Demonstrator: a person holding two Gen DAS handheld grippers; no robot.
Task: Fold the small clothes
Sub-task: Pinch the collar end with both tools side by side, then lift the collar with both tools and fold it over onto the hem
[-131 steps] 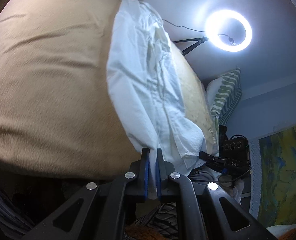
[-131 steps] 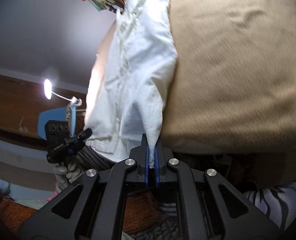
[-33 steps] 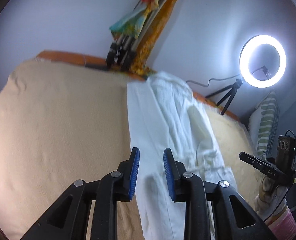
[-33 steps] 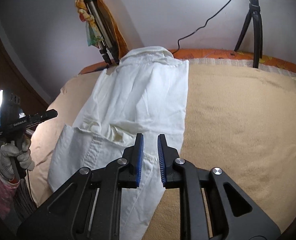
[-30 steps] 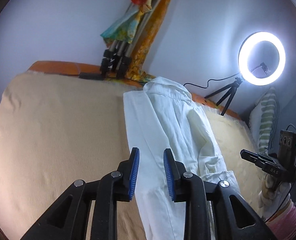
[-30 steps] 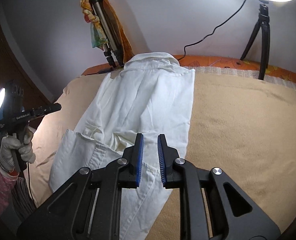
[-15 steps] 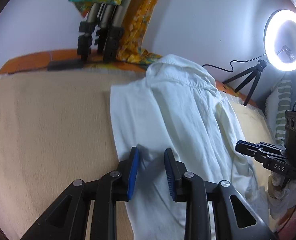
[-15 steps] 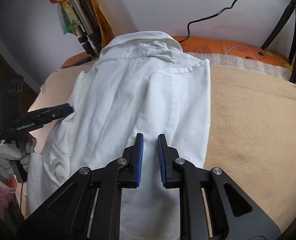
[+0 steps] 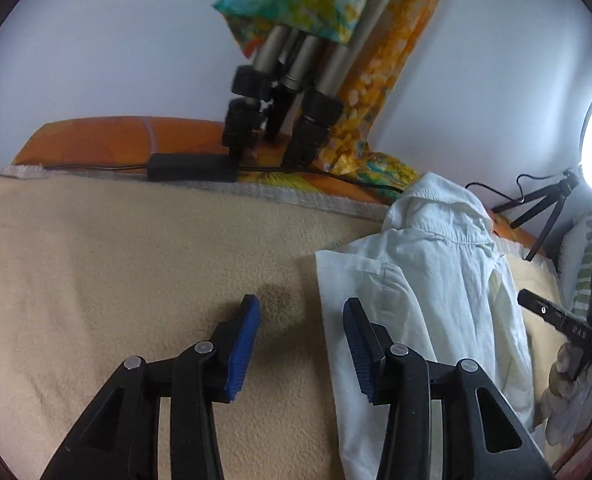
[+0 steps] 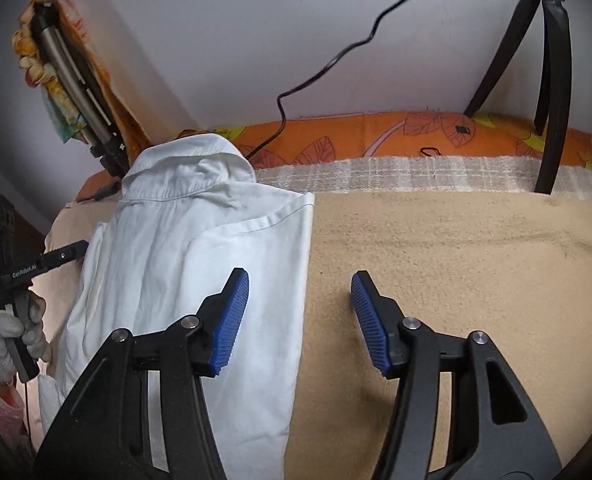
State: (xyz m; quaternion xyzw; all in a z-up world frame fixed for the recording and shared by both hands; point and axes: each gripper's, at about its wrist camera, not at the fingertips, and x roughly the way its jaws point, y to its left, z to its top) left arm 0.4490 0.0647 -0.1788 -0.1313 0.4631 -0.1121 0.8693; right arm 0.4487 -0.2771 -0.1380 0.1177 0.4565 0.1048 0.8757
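**A:** Left wrist view first: where do things stand?

**B:** My left tongs (image 9: 301,342) have just been opening, and they now straddle the left edge of the shirt (image 9: 427,280). One pad is over the blanket (image 9: 116,272), the other over the cloth; neither presses on anything.

**A:** And the right?

**B:** My right tongs (image 10: 299,318) have just been opening too, with nothing between the pads. They sit astride the shirt's right edge. The shirt lies flat, collar towards the wall, sides already turned in to a long strip.

**A:** So which step is this?

**B:** I judge it the reach for the shoulders, ahead of a crosswise fold. Next I need both tongs lower, each closing on every layer at its edge; otherwise the tucked sleeve may slip out.
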